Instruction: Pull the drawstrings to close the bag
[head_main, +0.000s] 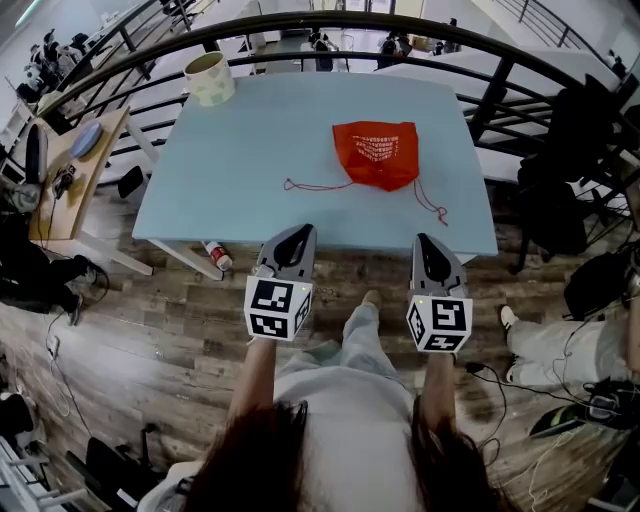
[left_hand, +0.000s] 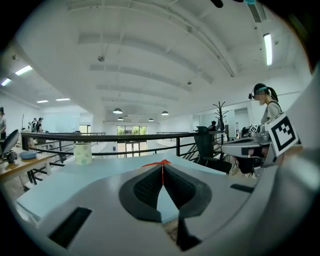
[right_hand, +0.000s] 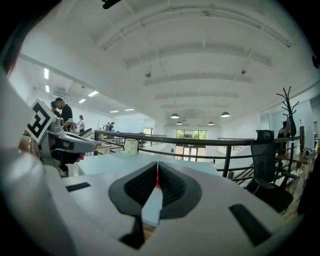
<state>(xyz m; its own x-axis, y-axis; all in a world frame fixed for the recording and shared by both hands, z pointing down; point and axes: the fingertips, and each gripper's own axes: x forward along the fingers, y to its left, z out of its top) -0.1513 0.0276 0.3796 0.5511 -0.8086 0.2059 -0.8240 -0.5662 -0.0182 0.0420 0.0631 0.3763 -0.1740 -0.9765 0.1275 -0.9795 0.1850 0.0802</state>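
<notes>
The orange bag lies flat on the light blue table, right of centre, with its narrowed end toward the near edge. Its contents cannot be seen. One drawstring trails left on the tabletop and the other trails right. A pale cup stands at the far left corner. The left gripper and right gripper hang at the near edge, clear of the bag, jaws together on nothing. A black railing curves behind the table. A bottle lies on the plank floor.
</notes>
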